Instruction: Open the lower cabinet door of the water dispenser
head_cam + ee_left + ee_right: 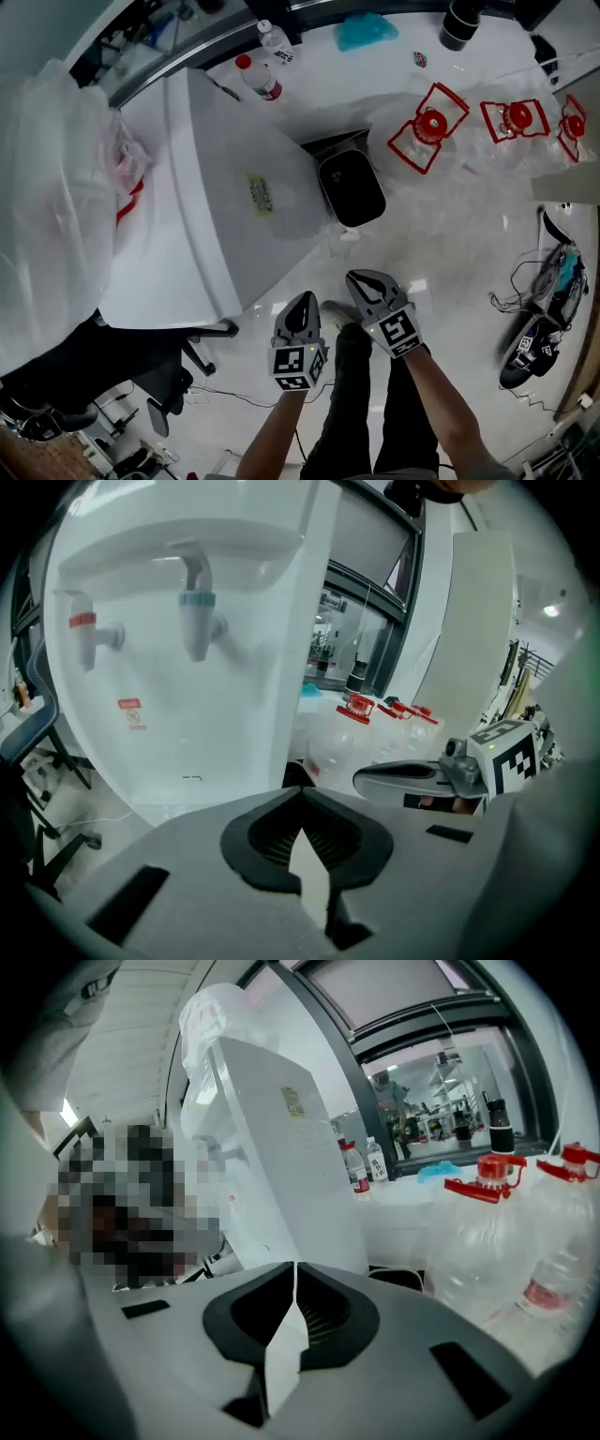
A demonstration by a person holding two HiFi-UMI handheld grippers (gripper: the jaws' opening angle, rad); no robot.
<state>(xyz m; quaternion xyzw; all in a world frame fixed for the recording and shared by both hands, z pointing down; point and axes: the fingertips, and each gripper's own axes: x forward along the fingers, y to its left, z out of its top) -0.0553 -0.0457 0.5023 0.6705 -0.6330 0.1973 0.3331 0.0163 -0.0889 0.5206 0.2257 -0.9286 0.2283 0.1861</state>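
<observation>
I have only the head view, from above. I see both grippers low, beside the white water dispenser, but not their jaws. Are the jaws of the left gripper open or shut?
Observer: The left gripper is shut; its own view shows the jaw tips together with nothing between them.
Operator: And the right one?
Observer: The right gripper is shut too, and empty.
Operator: What is on the front of the dispenser? I see only its top.
Observer: The front of the water dispenser has two taps side by side, a red-banded tap and a blue-banded tap.
</observation>
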